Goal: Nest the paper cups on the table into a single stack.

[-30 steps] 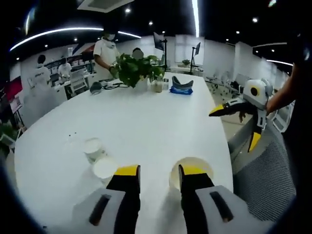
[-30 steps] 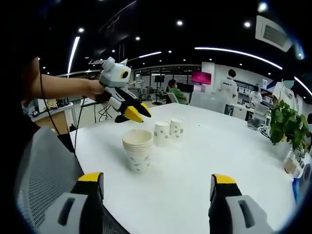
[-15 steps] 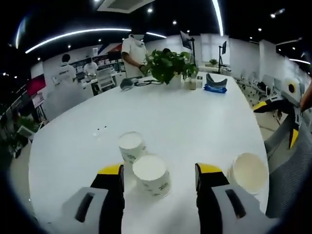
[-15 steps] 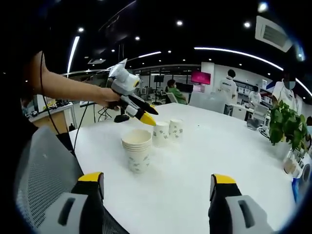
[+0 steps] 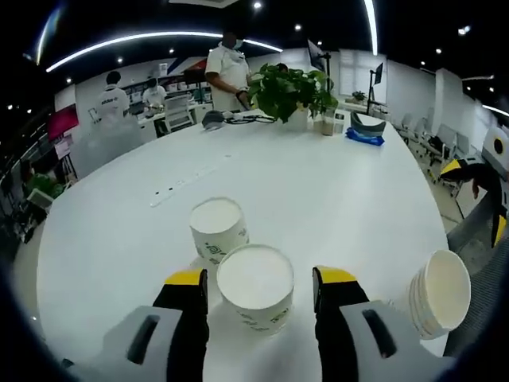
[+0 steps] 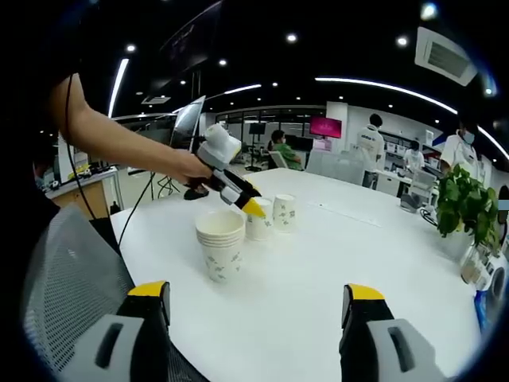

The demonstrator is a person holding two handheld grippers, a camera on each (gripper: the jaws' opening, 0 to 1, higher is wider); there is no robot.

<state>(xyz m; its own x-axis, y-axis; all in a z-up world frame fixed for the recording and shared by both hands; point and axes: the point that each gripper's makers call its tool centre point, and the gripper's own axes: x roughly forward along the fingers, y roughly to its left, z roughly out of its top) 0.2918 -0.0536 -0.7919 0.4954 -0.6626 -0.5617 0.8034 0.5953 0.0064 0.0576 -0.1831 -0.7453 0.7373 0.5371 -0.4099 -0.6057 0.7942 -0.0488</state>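
Between the left gripper's (image 5: 258,280) wide yellow tips stands one cup (image 5: 256,286), untouched; a second cup (image 5: 218,229) sits at 11 o'clock, the stack (image 5: 436,292) at 3. Right gripper (image 6: 258,298) gapes wide, holding nothing, the stack at 11 on the table (image 6: 334,255).

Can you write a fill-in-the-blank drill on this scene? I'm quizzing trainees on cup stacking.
1. The open left gripper has its yellow-tipped jaws on either side of a single white paper ____.
2. Loose single cups beside the nested stack of paper cups number ____.
3. The round white table also carries a potted green ____.

Answers: cup; two; plant
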